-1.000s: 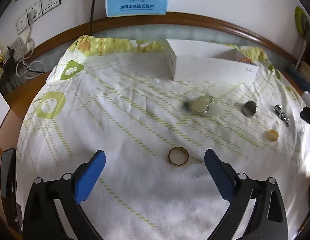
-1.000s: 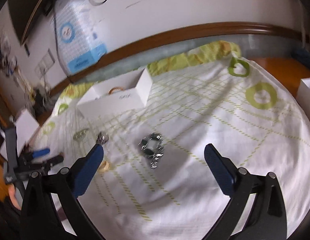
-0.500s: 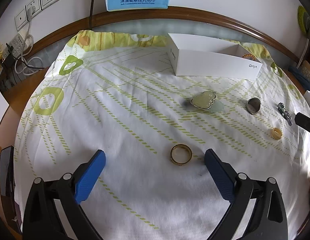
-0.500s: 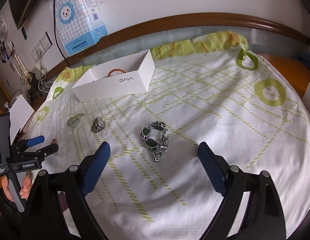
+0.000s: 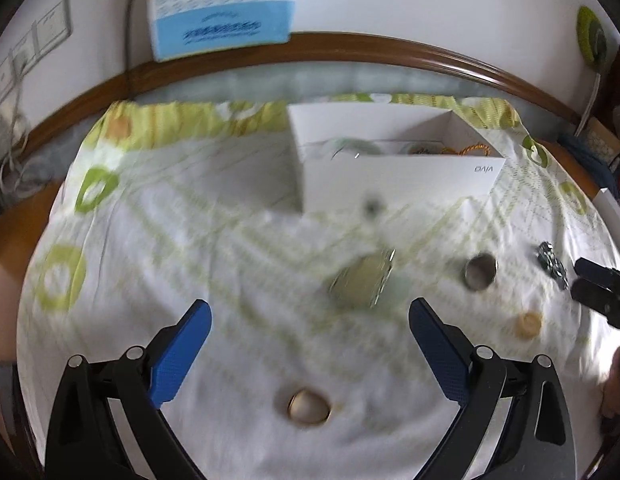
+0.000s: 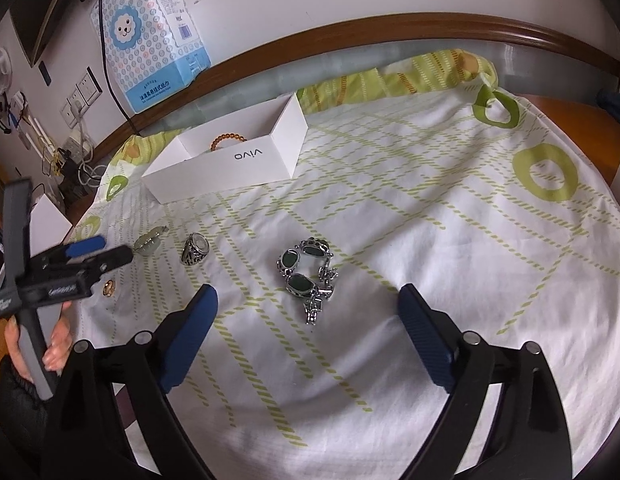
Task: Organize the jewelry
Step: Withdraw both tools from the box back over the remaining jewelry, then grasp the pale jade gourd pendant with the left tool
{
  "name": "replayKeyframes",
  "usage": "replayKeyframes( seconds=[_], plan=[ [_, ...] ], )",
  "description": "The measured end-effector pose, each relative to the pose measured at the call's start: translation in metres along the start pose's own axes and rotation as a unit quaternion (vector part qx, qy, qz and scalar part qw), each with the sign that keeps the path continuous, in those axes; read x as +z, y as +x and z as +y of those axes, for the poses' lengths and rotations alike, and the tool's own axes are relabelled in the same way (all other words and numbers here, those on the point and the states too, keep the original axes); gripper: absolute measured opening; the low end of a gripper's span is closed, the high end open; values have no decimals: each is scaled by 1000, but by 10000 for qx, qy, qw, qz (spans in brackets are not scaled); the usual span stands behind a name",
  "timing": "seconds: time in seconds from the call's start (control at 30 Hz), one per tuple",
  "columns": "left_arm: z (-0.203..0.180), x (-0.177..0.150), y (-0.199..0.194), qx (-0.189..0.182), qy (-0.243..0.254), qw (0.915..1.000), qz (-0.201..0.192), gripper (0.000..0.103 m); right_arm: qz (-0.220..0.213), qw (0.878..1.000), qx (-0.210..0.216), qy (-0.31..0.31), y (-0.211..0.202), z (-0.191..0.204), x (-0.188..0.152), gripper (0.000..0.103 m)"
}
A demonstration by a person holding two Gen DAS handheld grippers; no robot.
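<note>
My left gripper [image 5: 310,344] is open above the cloth; a gold ring [image 5: 309,406] lies just under and behind its fingertips. This view is motion-blurred. Further ahead lie a pale jade pendant [image 5: 363,282], a silver ring [image 5: 479,272], a small amber ring [image 5: 527,325] and a silver bracelet [image 5: 551,264]. My right gripper [image 6: 308,336] is open, with the green-stone silver bracelet [image 6: 308,276] lying just ahead between its fingers. To its left are the silver ring [image 6: 194,250], the pendant [image 6: 150,240] and the gold ring [image 6: 108,288]. A white box [image 6: 230,164] holds an amber bead bracelet [image 6: 226,140].
A white cloth [image 6: 429,200] with green patterns covers the round wooden table [image 5: 389,46]. A blue tissue pack [image 6: 150,36] leans on the wall behind the box. Sockets and cables sit at the far left. A hand [image 6: 50,344] holds the left gripper's handle.
My left gripper has moved forward, so the gold ring now lies nearer the camera, behind the fingertips. The right gripper has held nearly still over the bracelet. Both stay open.
</note>
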State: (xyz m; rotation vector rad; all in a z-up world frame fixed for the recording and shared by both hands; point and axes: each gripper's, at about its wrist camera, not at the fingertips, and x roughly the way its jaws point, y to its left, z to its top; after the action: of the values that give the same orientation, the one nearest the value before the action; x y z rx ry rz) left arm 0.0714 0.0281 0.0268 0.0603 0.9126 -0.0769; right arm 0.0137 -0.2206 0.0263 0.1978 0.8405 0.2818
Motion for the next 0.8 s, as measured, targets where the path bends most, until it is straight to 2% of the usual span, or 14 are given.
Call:
replayKeyframes(
  seconds=[0.1, 0.17, 0.27, 0.33, 0.37, 0.43, 0.53, 0.67, 0.8],
  plan=[
    [-11, 12, 13, 261, 272, 9993, 29, 99, -18, 10000, 42, 38, -1, -1, 0, 89],
    [-12, 15, 22, 623, 389, 9973, 25, 100, -28, 10000, 66, 64, -1, -2, 0, 89],
    [8, 13, 20, 768, 113, 9970, -18, 100, -51, 9999, 104, 109, -2, -3, 0, 89],
    [34, 10, 16, 926, -332, 9951, -54, 100, -57, 9998, 122, 130, -1, -4, 1, 89],
    [48, 8, 15, 912, -590, 9941, -35, 99, -59, 9998, 127, 134, -1, -4, 1, 89],
    [75, 3, 12, 647, -1223, 9904, -15, 98, -59, 9998, 124, 129, -1, -3, 1, 89],
    [89, 2, 3, 351, -1509, 9878, -151, 93, -62, 9998, 121, 128, -2, -4, 0, 89],
    [64, 6, -7, 221, -1020, 9938, -389, 90, -63, 9998, 122, 128, -2, -4, 1, 89],
    [25, 6, -2, 543, -39, 9975, -456, 76, -63, 9998, 124, 130, -2, -4, 0, 89]
  ],
)
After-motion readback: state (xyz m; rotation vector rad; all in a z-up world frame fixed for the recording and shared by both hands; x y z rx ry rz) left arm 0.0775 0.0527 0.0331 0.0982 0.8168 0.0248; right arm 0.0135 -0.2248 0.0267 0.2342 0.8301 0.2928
